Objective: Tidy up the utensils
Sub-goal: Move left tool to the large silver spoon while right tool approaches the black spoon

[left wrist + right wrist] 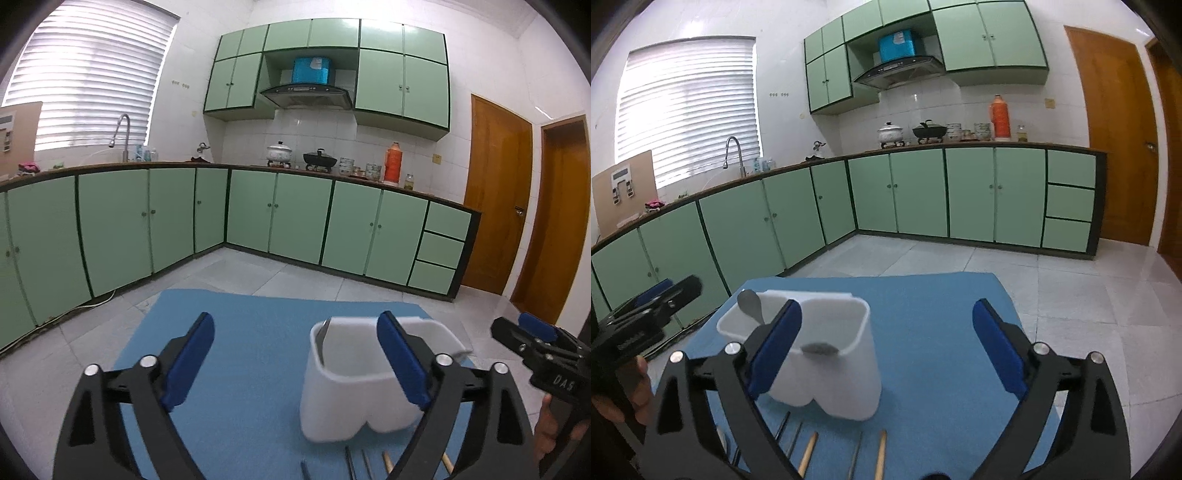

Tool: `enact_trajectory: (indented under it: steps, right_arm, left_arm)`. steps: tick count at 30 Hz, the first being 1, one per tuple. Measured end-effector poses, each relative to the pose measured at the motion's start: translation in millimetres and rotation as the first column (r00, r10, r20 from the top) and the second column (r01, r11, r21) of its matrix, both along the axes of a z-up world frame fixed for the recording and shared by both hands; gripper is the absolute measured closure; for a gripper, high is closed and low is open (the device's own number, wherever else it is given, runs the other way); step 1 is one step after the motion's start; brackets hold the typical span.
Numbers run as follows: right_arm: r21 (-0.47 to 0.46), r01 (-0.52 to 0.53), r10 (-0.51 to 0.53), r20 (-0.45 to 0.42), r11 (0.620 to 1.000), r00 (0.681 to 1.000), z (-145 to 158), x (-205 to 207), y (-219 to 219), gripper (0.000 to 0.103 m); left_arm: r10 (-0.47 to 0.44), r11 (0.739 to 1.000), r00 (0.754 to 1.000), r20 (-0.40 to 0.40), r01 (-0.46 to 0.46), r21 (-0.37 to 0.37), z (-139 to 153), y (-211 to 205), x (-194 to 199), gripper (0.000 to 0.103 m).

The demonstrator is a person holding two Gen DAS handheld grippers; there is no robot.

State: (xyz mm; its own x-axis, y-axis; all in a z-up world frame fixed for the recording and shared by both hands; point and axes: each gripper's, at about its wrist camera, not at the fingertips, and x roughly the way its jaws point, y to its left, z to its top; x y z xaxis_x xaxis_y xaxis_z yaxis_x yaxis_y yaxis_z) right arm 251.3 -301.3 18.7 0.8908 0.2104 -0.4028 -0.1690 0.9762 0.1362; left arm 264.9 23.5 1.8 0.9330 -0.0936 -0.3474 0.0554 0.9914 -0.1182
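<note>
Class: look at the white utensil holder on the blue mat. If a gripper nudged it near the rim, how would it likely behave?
The holder looks like thin plastic, so probably light. It stands tall and nearly empty, holding only spoons, so it may tip. On the cloth mat it may catch rather than slide.

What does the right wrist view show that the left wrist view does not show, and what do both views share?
Only the right wrist view shows two spoons in the white holder, one bowl resting on its near rim, and the cardboard box face. Only the left wrist view shows the second doorway clearly. Both share the blue mat, loose utensils lying before the holder, green cabinets, and both grippers, left gripper and right gripper, open and empty.
</note>
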Motion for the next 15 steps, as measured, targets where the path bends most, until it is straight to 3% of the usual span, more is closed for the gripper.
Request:
enact_trajectory:
  steps: [6, 11, 15]
  right_arm:
    - [-0.001, 0.049, -0.049, -0.021, 0.999, 0.999, -7.8, -27.9, -16.1, 0.005]
    - [-0.040, 0.083, -0.086, -0.065, 0.996, 0.994, -23.6, -50.0, -24.2, 0.005]
    - [-0.058, 0.090, -0.096, -0.102, 0.994, 0.990, -37.8, -62.5, -27.0, 0.005]
  left_arm:
    - [0.013, 1.000, 0.999, -0.044, -0.013, 0.003, -5.7, 7.2, -37.4, 0.006]
    - [0.038, 0.999, 0.988, -0.150, -0.035, 0.024, -24.3, 8.1, -56.3, 0.006]
    - [0.071, 0.997, 0.964, -0.258, -0.061, 0.046, -47.3, 8.5, -64.7, 0.006]
